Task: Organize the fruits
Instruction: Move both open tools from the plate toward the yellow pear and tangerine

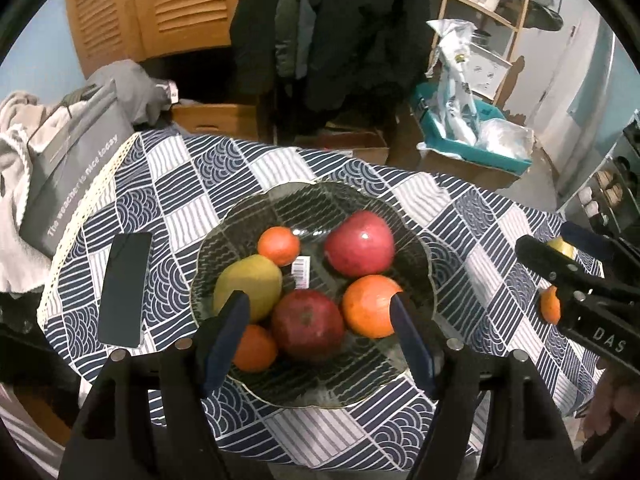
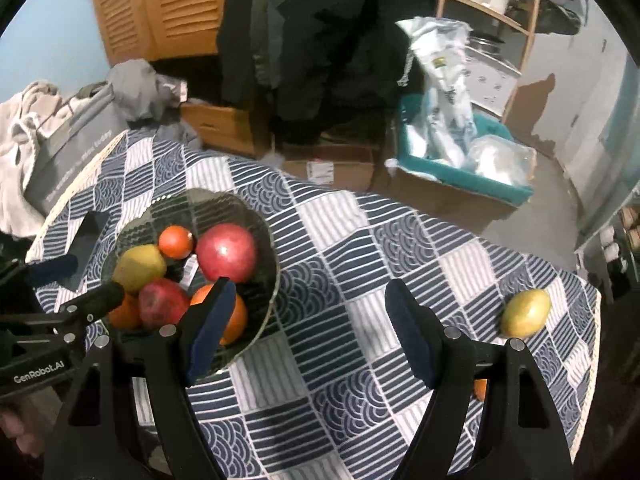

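Note:
A glass bowl (image 1: 416,240) on the patterned tablecloth holds several fruits: a red apple (image 1: 359,243), a pomegranate (image 1: 308,324), an orange (image 1: 370,306), a yellow-green mango (image 1: 247,286) and two tangerines (image 1: 278,245). My left gripper (image 1: 320,308) is open and empty, hovering over the bowl's near side. My right gripper (image 2: 314,294) is open and empty above bare cloth right of the bowl (image 2: 272,276). A second mango (image 2: 526,313) lies on the cloth to its right. A tangerine (image 2: 480,389) shows partly behind the right finger; it also shows in the left wrist view (image 1: 551,305).
A dark phone (image 1: 125,288) lies left of the bowl. A grey bag (image 1: 72,176) and clothes sit at the table's far left edge. Cardboard boxes and a teal box (image 2: 460,176) with plastic bags stand on the floor beyond the table.

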A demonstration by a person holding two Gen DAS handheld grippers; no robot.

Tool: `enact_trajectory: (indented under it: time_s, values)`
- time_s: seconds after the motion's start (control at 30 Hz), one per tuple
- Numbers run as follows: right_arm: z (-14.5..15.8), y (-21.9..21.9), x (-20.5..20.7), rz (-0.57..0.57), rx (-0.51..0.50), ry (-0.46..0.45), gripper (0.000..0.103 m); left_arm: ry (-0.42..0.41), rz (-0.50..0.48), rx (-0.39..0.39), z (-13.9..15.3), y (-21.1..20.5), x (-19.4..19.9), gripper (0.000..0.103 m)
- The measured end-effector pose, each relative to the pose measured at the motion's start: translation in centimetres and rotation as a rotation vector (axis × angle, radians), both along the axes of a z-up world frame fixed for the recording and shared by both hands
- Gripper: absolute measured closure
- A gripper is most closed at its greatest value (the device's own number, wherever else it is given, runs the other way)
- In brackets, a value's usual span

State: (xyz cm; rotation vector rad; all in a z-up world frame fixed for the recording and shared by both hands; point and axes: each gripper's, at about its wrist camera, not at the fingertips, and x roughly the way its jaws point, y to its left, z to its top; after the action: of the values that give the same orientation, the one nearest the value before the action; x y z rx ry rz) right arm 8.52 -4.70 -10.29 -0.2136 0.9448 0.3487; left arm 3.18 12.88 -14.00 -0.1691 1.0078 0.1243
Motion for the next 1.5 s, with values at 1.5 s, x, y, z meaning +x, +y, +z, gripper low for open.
enact_trajectory:
  time_s: [1.5]
  values:
    - [6.5,-16.4,-5.2,-0.263,0.024,-0.197,0.021,-0.181,-0.204,0.104,7.5,-14.1,0.1,0.016]
